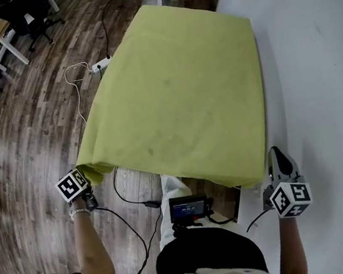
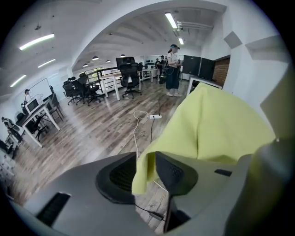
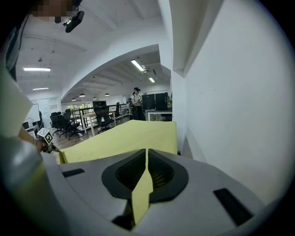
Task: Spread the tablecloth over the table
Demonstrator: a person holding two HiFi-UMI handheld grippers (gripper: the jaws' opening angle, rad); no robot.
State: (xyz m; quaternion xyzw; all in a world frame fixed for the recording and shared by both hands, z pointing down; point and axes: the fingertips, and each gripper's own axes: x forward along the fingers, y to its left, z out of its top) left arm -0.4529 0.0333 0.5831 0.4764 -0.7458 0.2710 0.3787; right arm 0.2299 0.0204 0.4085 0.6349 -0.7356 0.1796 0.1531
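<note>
A yellow-green tablecloth (image 1: 178,94) lies flat over the table, which it hides, and runs away from me along the wall. Its near left corner is bunched up at my left gripper (image 1: 90,174). In the left gripper view that corner (image 2: 143,170) hangs loosely in the gap between the parted jaws of the left gripper (image 2: 146,167). My right gripper (image 1: 274,152) is at the near right corner. There the right gripper (image 3: 146,170) is shut on a thin strip of the tablecloth (image 3: 124,138), which sticks out toward the camera.
A white wall (image 1: 322,80) runs close along the table's right side. A white power strip (image 1: 101,64) with its cable lies on the wooden floor to the left, and black cables trail below the near edge. Desks and office chairs (image 1: 22,21) stand far left. A person (image 2: 173,69) stands far off.
</note>
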